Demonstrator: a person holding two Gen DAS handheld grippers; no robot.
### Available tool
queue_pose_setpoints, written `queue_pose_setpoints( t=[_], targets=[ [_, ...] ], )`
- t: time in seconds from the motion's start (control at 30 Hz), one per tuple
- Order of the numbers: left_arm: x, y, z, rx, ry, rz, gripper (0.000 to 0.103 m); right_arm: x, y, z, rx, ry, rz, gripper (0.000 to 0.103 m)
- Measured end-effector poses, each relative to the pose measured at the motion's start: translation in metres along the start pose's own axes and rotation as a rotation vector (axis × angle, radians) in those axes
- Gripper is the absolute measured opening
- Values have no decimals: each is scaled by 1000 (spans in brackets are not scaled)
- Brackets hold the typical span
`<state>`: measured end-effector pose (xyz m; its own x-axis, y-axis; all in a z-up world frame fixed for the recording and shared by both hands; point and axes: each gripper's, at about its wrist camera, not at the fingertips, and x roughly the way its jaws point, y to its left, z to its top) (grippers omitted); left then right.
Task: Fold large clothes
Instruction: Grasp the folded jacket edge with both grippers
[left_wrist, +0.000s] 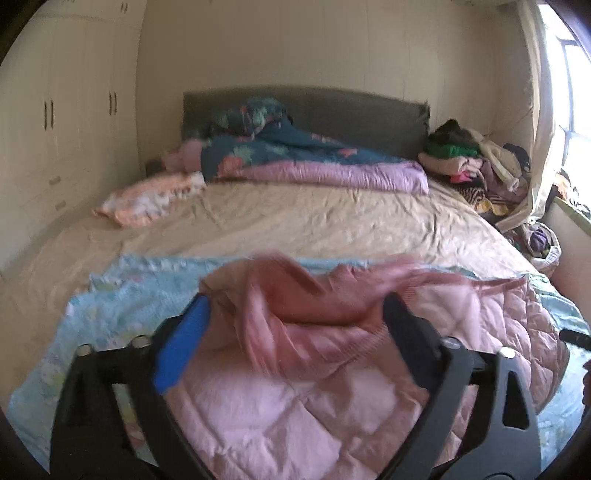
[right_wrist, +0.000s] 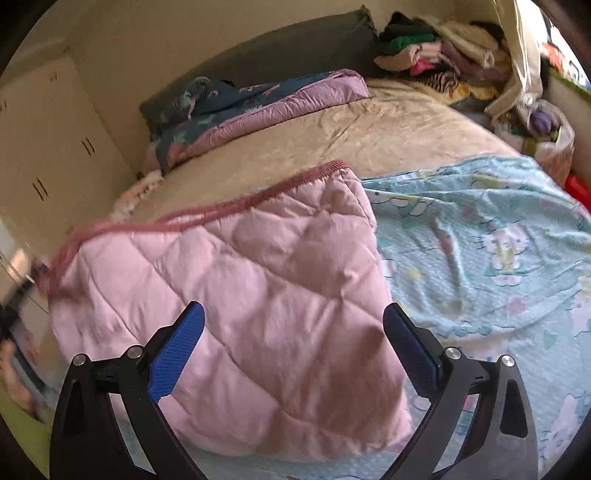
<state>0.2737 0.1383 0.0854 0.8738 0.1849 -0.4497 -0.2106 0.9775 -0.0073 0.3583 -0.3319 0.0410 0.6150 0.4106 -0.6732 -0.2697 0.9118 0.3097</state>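
Pink quilted jacket (left_wrist: 295, 369), left wrist view: it fills 6 o'clock on the bed, soft, puffy, light; your left gripper (left_wrist: 297, 317) stands apart over its ribbed hem. Right wrist view: right gripper (right_wrist: 293, 328) likewise apart, clamping nothing; take the hem (right_wrist: 258, 195) at 11 o'clock.

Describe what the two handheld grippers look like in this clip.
Both look alike. The left gripper and right gripper each have a black plastic frame with curved arms, cut-out slots and round silver bolt heads. The fingers are black with ribbed blue pads on their inner faces. No cables, markings or sleeves are visible.
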Motion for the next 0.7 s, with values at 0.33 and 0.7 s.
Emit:
queue_pose_setpoints(
  t=[0.33, 0.7],
  targets=[
    [16, 45, -41, -34, 126, 83, 94, -10, -9, -26, -187, -47, -178, 97],
    [54, 73, -98, -230, 314, -88, 90, 30, -22, -36, -113, 49, -58, 60]
  ],
)
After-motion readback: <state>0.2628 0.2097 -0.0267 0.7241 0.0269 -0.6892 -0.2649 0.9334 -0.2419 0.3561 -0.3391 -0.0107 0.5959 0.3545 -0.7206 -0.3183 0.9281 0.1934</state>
